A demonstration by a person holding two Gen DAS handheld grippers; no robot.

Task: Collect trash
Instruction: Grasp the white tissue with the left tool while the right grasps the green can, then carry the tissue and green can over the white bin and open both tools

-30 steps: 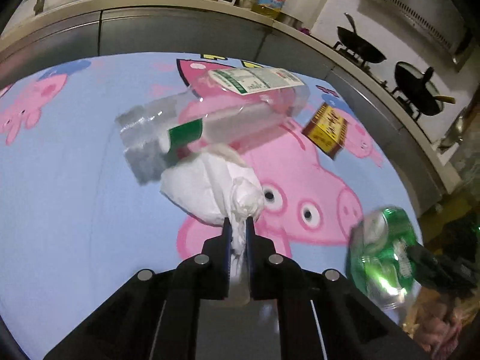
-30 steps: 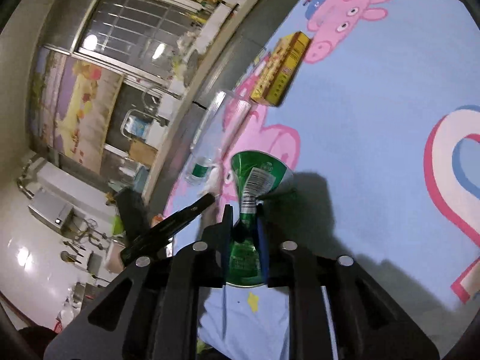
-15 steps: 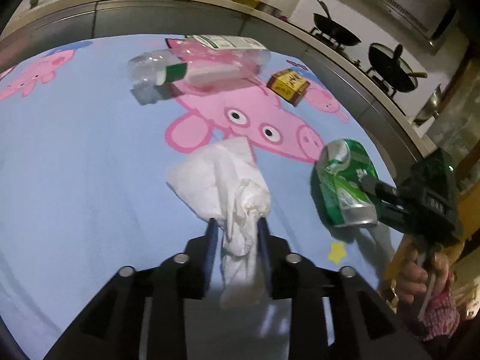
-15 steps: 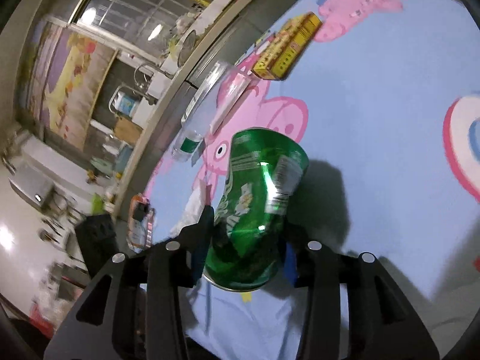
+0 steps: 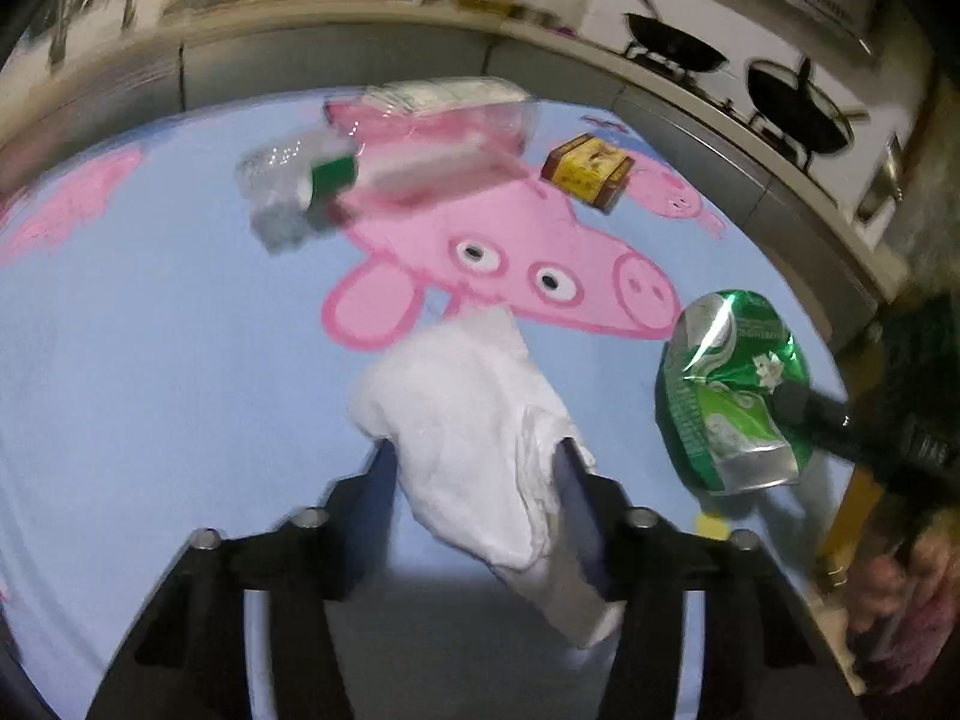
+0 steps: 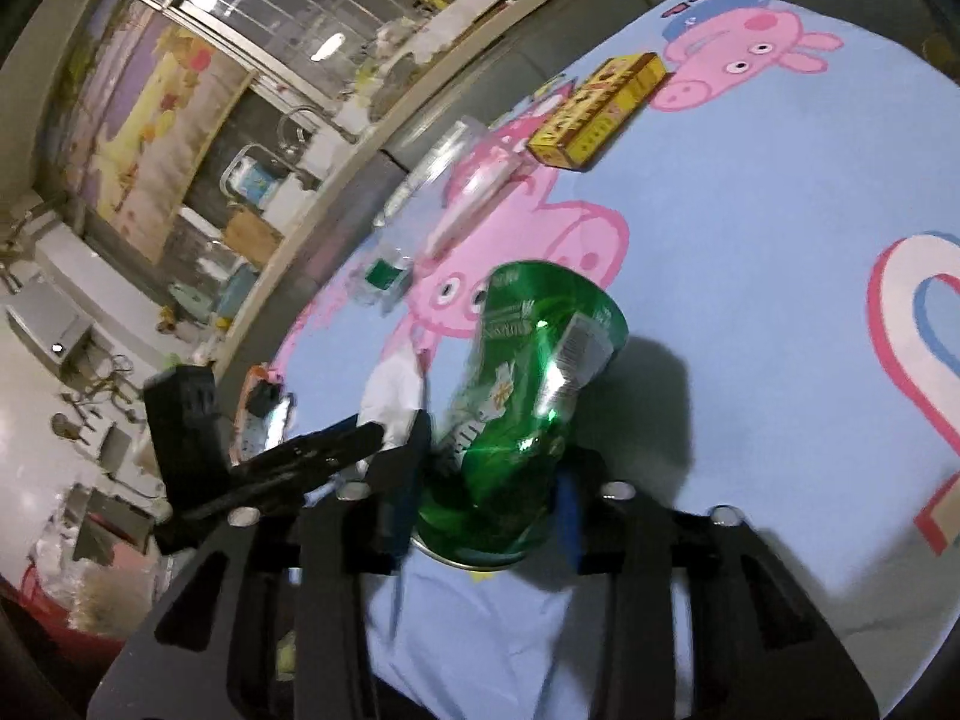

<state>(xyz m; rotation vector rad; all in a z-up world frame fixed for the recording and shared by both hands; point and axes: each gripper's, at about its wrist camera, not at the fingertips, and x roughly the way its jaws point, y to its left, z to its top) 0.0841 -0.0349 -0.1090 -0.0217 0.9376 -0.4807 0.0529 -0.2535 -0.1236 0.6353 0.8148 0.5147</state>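
The left gripper [image 5: 477, 459] has its jaws parted around a white tissue [image 5: 474, 420], while the right gripper [image 6: 489, 480] clasps a crushed green can [image 6: 522, 396].

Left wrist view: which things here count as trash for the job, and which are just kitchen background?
Trash:
white tissue, between the left gripper fingers
crushed green can, between the right gripper fingers
clear plastic bottle
small yellow box

Background:
cartoon pig tablecloth
two black woks
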